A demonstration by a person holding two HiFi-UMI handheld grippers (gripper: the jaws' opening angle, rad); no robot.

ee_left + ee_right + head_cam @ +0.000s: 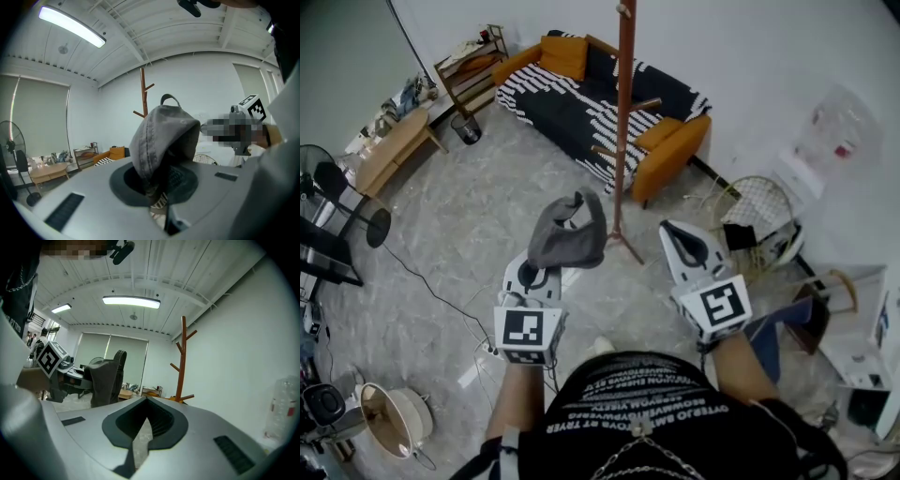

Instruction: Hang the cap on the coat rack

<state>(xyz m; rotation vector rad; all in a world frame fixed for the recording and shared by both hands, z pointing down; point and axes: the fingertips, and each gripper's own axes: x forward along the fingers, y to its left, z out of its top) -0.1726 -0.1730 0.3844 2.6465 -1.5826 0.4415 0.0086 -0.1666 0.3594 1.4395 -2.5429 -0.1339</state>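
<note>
Grey marbled floor [459, 234] spreads through a lived-in room, with a black-and-white patterned sofa with orange cushions [581, 103] against the white wall [769, 56]. Just in front of the sofa stands the tall reddish-brown wooden coat rack [624, 112] on its splayed feet. The soft grey fabric cap [567, 234] is off the floor and well short of the rack, carried in the left gripper [157, 199]. That gripper's jaws are pinched tight on the cap's lower edge, so the crown stands up loose above them. Gripping it low like this probably leaves the hollow and the small strap loop at the top free to slip over one of the rack's upturned pegs [191, 333]. In the left gripper view the rack's pole rises directly behind the cap, which suggests the cap is being lined up with it on the approach. The right gripper [145, 403] is level beside the left one, its jaws drawn together with nothing between them. It seems to be held aside so as not to snag the fabric, ready to steady the cap or the pole if needed
</note>
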